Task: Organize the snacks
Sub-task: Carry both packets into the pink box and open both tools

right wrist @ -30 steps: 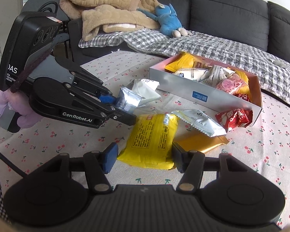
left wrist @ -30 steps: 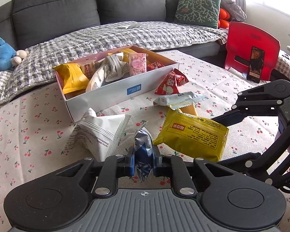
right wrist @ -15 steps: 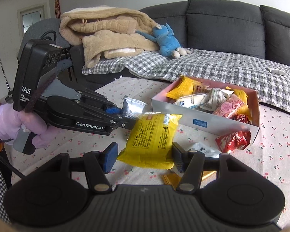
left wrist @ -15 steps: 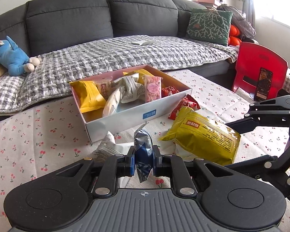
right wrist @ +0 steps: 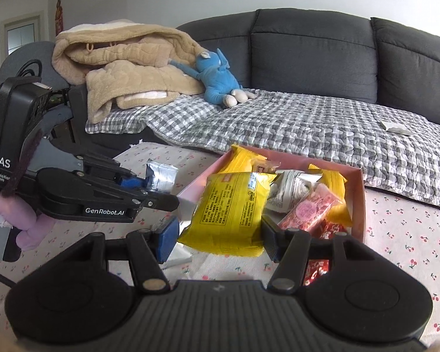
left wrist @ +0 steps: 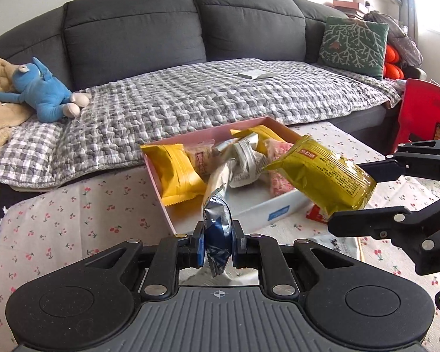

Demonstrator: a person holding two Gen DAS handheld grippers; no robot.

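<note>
My left gripper [left wrist: 218,242] is shut on a silver and blue snack packet [left wrist: 217,228], held just in front of the near left corner of the pink and white box [left wrist: 249,212]. My right gripper [right wrist: 218,234] is shut on a large yellow snack bag [right wrist: 234,208], held over the box's front wall [right wrist: 187,198]. The same bag shows at the right of the left wrist view [left wrist: 322,180]. The box holds several snacks: yellow packs [left wrist: 176,173], a white packet [left wrist: 246,161] and a pink packet [right wrist: 308,208].
A red packet [right wrist: 318,270] lies on the cherry-print tablecloth [left wrist: 58,228] by the box. A grey sofa [left wrist: 190,38] with a checked blanket stands behind. A blue plush toy [left wrist: 41,94] lies at its left. A red chair [left wrist: 425,117] stands at the right.
Both grippers have risen and moved toward the box with their snacks. The yellow bag went from the table to above the box's front wall.
</note>
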